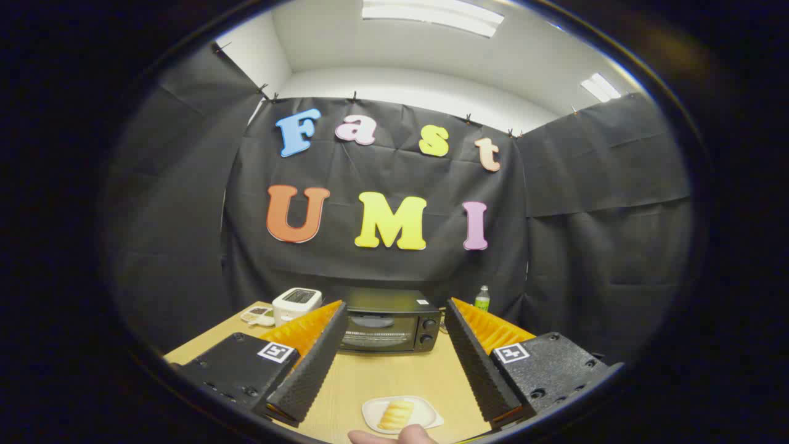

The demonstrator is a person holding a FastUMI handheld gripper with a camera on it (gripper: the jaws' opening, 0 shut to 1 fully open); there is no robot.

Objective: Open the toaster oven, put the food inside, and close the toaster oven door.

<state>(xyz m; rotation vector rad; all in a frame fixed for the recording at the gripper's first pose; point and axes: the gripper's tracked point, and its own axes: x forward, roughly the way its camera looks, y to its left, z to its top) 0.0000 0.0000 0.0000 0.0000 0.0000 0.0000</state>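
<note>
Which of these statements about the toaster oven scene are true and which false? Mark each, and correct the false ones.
1. The toaster oven door is shut. True.
2. The gripper is shut on the bread. False: its fingers are spread open, holding nothing.
3. The bread lies on a white plate between the fingers. True.
4. The green-labelled bottle stands on top of the oven. False: it stands beside it.

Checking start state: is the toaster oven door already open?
No. The toaster oven door stands shut beyond the open gripper, with the food on its plate between the jaws.
</note>
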